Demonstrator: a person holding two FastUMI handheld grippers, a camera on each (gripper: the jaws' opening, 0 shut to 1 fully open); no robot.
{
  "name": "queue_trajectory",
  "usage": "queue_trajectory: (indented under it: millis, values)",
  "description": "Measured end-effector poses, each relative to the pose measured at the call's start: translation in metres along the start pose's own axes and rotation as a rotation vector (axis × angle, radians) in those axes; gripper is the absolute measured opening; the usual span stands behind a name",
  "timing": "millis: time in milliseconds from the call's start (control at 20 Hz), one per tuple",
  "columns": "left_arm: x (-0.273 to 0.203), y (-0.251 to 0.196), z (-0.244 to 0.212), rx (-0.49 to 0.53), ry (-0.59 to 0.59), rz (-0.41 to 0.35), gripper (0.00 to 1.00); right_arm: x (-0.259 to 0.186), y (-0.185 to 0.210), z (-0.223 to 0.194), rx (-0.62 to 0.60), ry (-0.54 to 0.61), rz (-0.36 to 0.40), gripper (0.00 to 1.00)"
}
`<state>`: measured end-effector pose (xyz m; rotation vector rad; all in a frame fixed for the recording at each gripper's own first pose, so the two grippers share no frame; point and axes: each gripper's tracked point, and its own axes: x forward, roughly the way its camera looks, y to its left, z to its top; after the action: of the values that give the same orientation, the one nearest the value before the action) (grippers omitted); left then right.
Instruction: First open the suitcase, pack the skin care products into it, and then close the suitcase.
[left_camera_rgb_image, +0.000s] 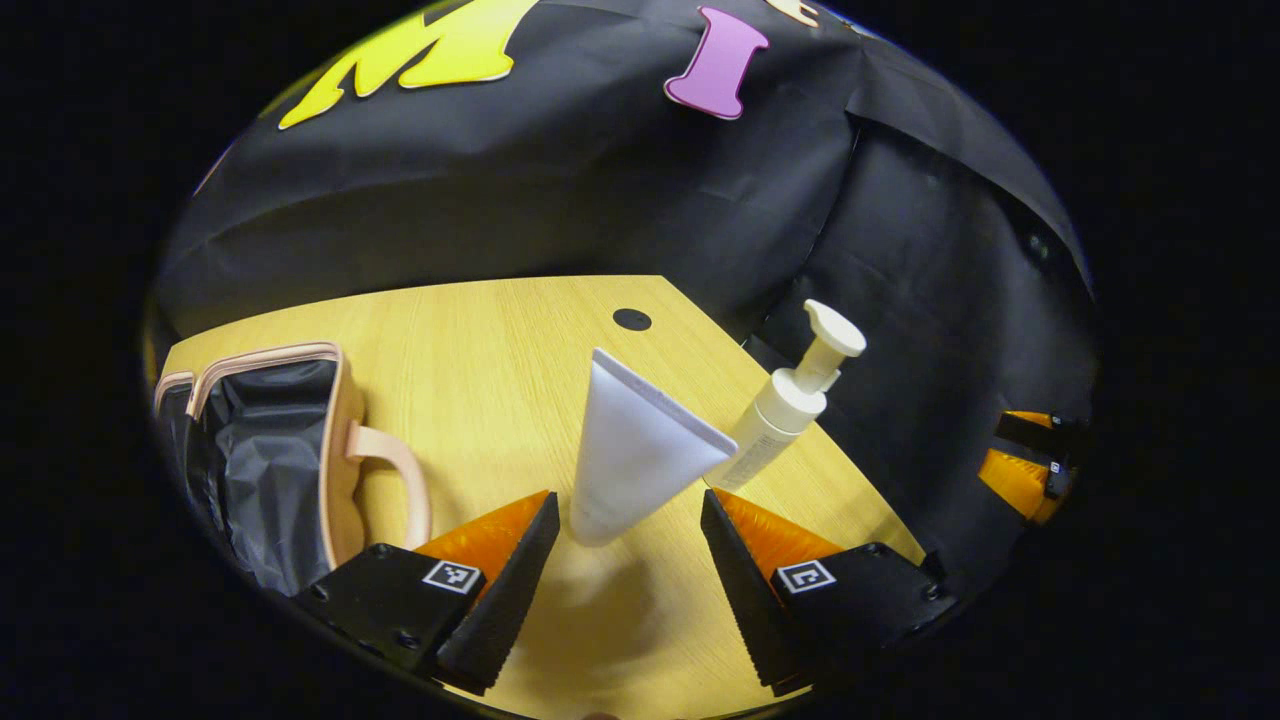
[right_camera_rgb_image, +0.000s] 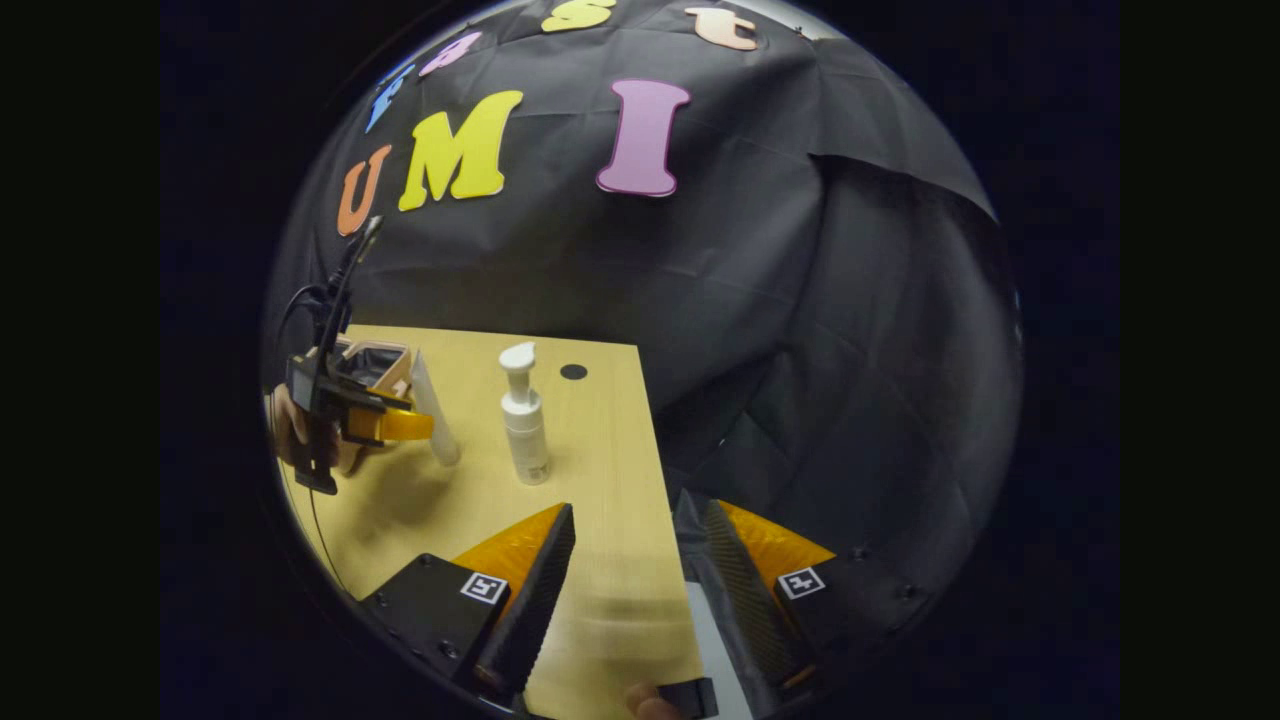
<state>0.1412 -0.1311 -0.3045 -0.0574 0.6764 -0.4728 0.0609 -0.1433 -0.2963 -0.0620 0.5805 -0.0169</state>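
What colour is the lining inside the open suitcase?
Black, inside the suitcase with its pale pink shell; the left gripper view shows it best.

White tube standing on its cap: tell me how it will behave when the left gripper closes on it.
The white tube stands on its narrow cap, leaning, so it probably tips at a nudge. Its flat crimped top suggests soft walls that give under a squeeze. The left gripper is open around its base.
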Motion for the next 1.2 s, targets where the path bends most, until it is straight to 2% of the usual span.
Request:
queue_trajectory:
  millis: [100, 150, 200, 250, 300, 400, 450, 500, 700, 800, 1000, 1100, 1150, 1200]
  values:
    - [0.019, 0.005, 0.002, 0.009, 0.007, 0.029, 0.86, 0.009, -0.002, -0.006, -0.006, 0.013, 0.003, 0.79]
    - [0.026, 0.007, 0.001, 0.005, 0.015, 0.040, 0.89, 0.014, 0.001, -0.007, -0.008, 0.020, 0.012, 0.79]
    - [0.033, 0.009, -0.001, -0.002, 0.025, 0.049, 0.71, 0.019, 0.005, -0.008, -0.012, 0.025, 0.024, 0.79]
    - [0.036, 0.011, -0.001, 0.005, 0.021, 0.056, 0.72, 0.026, 0.009, -0.006, -0.015, 0.026, 0.033, 0.79]
    - [0.037, 0.012, 0.002, 0.021, 0.015, 0.060, 0.59, 0.033, 0.017, -0.003, -0.017, 0.024, 0.052, 0.78]
    - [0.038, 0.014, 0.003, 0.034, 0.007, 0.060, 0.58, 0.051, 0.034, 0.005, -0.014, 0.020, 0.094, 0.79]
    - [0.040, 0.015, 0.004, 0.028, 0.000, 0.054, 0.54, 0.060, 0.043, 0.009, -0.009, 0.020, 0.115, 0.79]
    - [0.040, 0.015, 0.005, 0.024, -0.003, 0.050, 0.42, 0.069, 0.051, 0.013, -0.006, 0.022, 0.133, 0.78]
    - [0.024, 0.019, 0.008, 0.019, -0.013, 0.079, 0.36, 0.094, 0.093, 0.032, 0.006, 0.012, 0.231, 0.79]
    - [0.004, 0.015, 0.017, 0.028, -0.044, 0.078, 0.35, 0.099, 0.119, 0.040, 0.039, 0.000, 0.316, 0.79]
    - [-0.052, 0.019, 0.038, 0.077, -0.114, 0.115, 0.34, 0.126, 0.139, 0.039, 0.031, 0.003, 0.325, 0.79]
    - [-0.091, 0.030, 0.039, 0.066, -0.101, 0.185, 0.34, 0.141, 0.149, 0.034, 0.029, 0.025, 0.319, 0.80]
    - [-0.108, 0.033, 0.038, 0.057, -0.095, 0.212, 0.41, 0.148, 0.151, 0.032, 0.027, 0.030, 0.309, 0.80]
    - [-0.124, 0.037, 0.037, 0.054, -0.089, 0.240, 0.33, 0.152, 0.152, 0.030, 0.027, 0.033, 0.296, 0.78]
